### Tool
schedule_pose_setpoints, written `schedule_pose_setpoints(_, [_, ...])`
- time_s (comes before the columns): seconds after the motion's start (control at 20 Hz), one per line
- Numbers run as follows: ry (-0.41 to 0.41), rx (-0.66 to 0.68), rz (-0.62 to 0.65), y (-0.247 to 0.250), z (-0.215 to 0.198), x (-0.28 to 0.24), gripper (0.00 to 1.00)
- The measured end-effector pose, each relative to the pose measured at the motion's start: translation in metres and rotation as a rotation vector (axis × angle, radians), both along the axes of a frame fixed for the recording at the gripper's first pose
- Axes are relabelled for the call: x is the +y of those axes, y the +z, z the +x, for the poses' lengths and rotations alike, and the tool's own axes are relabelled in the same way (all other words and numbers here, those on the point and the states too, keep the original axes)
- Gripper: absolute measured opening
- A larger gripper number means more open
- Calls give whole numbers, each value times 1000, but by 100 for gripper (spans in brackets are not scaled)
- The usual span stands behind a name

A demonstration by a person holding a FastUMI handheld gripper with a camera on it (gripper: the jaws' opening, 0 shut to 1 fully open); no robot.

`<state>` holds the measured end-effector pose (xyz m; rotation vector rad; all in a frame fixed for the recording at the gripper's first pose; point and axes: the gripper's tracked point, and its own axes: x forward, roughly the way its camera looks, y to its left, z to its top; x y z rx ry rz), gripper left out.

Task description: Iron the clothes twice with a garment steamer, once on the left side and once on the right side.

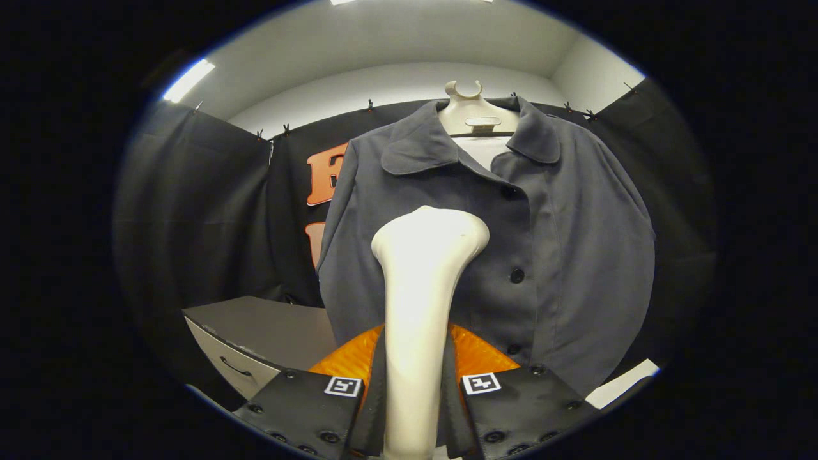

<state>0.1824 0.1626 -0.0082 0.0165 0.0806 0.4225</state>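
I have the gripper [415, 409] clamped on the handle of the garment steamer [425, 300]: both fingers [307, 409] press against its pale stem from either side, and the stem rises straight up between them to the wide, rounded head. The head stands just ahead of the fingers, in front of the lower front of the grey jacket [556, 255], on the side of the button line towards the booth's dark cloth wall [204, 211]; I cannot tell whether the head touches the fabric. The jacket hangs on a pale hanger form [476, 112], collar open at the top, with dark buttons [516, 275] running down its front edge. Behind the steamer's stem, low against the jacket's hem, I see something orange [476, 354], but I cannot make out what it is. Off to the side, beyond the fingers and below the cloth wall, stands a grey cabinet [268, 332] with a drawer handle at its front corner.
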Motion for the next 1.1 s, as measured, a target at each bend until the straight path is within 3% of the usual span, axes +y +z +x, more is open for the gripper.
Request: schedule_pose_setpoints(1.1, [-18, 164, -53, -119, -50, -22, 43])
